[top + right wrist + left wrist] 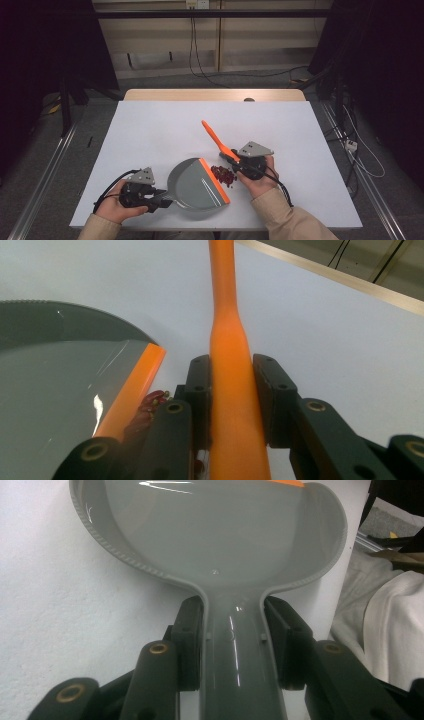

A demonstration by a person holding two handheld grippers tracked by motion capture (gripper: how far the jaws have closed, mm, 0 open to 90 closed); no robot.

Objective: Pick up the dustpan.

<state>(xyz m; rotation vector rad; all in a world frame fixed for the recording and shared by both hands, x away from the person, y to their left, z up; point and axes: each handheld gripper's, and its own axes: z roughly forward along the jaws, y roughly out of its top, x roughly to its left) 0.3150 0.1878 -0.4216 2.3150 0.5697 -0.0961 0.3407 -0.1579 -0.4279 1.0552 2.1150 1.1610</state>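
Note:
A grey dustpan (192,186) with an orange lip (215,180) lies on the white table near its front edge. My left gripper (161,199) is shut on the dustpan's handle (235,645); its jaws clamp the handle from both sides. A small pile of red bits (224,175) lies just right of the orange lip. My right gripper (235,160) is shut on an orange brush handle (229,390), which slants up and away to the far left (212,134). The brush's head is hidden behind the right gripper. The orange lip (131,390) and red bits (150,405) lie left of the right jaws.
The white table top (150,130) has free room across its far half and left side. A wooden edge (215,95) runs along the back. Cables hang and lie on the floor beyond. A person's sleeves come in at the bottom.

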